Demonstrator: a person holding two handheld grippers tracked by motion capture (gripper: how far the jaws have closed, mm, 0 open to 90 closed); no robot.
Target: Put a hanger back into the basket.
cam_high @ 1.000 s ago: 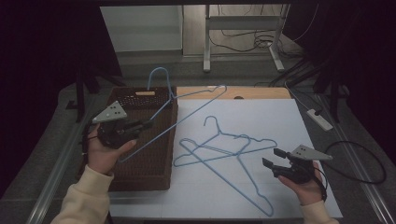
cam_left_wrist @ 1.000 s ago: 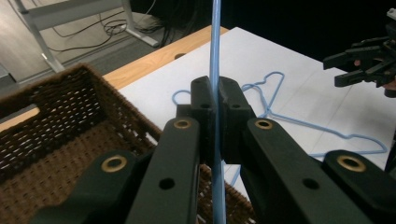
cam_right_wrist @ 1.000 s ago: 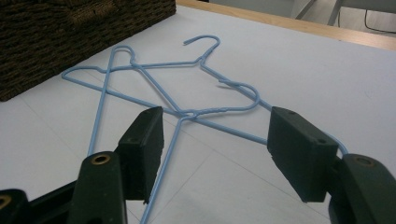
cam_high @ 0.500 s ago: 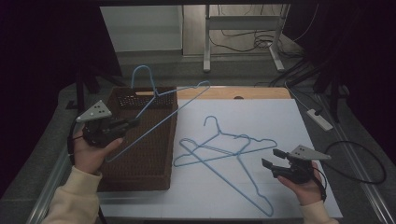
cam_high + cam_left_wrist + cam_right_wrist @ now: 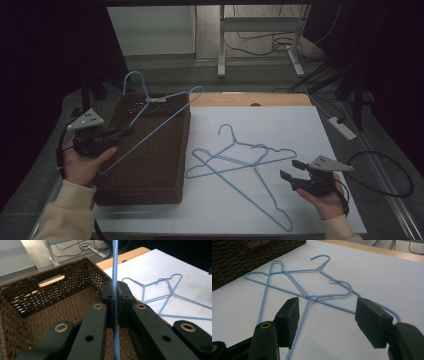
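Observation:
My left gripper [image 5: 127, 132] is shut on the wire of a blue hanger [image 5: 165, 117] and holds it slanted above the brown woven basket [image 5: 184, 150]. In the left gripper view the thin blue hanger wire [image 5: 115, 265] runs straight up between the closed left gripper [image 5: 115, 292], with the basket's wall [image 5: 50, 290] behind it. Overlapping blue wire hangers [image 5: 235, 160] lie flat on the white sheet [image 5: 300, 130]. My right gripper [image 5: 290, 171] stands open at their right end. In the right gripper view the right gripper [image 5: 327, 315] hovers just over the lying hangers [image 5: 312, 285], not touching them.
The basket occupies the table's left side; its corner [image 5: 249, 255] shows beyond the hangers. A strip of wooden tabletop [image 5: 250, 99] runs behind the sheet. A white power strip [image 5: 342, 127] and a looped cable [image 5: 385, 175] lie off the right edge.
My left hand has carried the held hanger to the left, so it now hangs over the basket's left half. The right hand and the hangers on the sheet have stayed put.

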